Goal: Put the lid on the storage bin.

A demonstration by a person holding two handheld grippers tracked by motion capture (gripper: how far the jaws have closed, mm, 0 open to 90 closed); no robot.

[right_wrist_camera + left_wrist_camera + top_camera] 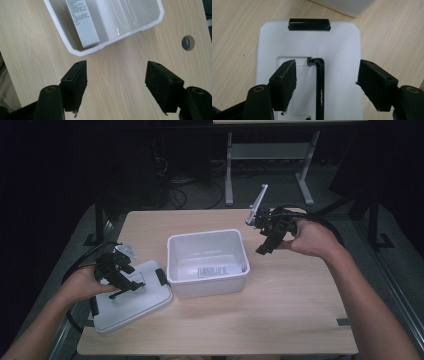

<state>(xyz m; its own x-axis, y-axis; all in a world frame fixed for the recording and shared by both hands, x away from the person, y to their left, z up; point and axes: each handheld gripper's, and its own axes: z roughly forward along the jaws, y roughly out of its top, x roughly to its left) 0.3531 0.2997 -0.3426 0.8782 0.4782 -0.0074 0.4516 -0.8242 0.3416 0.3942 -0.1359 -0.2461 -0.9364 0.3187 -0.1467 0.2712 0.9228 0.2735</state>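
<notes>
My left claw [121,279] hovers released over the white lid [131,300], which lies flat on the bench [280,310] just left of the open white box [207,262]. In the left gripper view its jaws stand wide on either side of the lid's black handle [320,85], touching nothing; a black clip [309,24] sits at the lid's far edge. My right claw [267,240] hangs released over the bench right of the box, nothing between its jaws. A labelled white packet [82,22] lies inside the box

Lit tabletop, dark surroundings, soft focus
</notes>
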